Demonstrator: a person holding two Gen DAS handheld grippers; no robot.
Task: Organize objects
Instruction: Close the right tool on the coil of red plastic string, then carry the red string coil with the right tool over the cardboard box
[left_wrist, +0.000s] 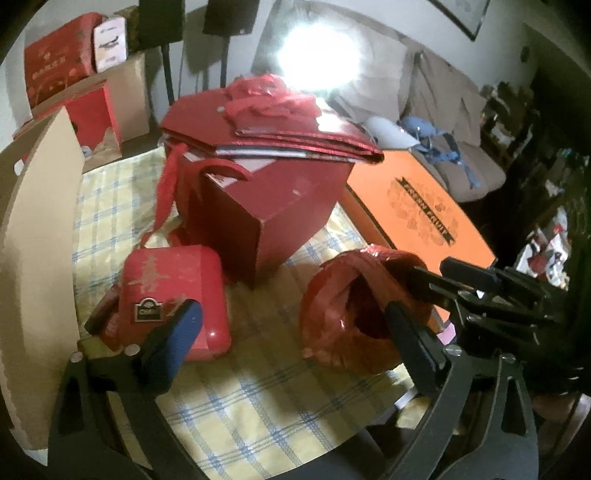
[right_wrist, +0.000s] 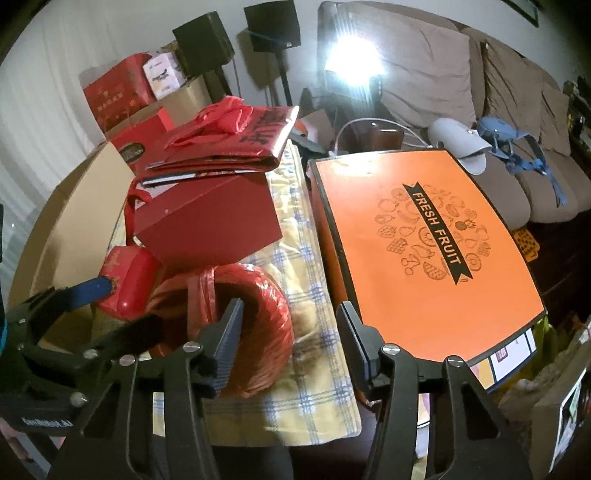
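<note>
Two grippers hang over my desk (right_wrist: 317, 236). My left gripper (left_wrist: 291, 328) is spread wide, its jaws on either side of the red plastic bag (left_wrist: 354, 314) (not pressing it). My right gripper (right_wrist: 291, 332) stands half open over the checked cloth (right_wrist: 314, 387), between the bag and the orange fruit box (right_wrist: 428, 254), holding nothing.

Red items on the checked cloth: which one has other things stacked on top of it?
The big red box in the middle: folded red bags lie across its top. The small red case and the crumpled red plastic bag carry nothing.
</note>
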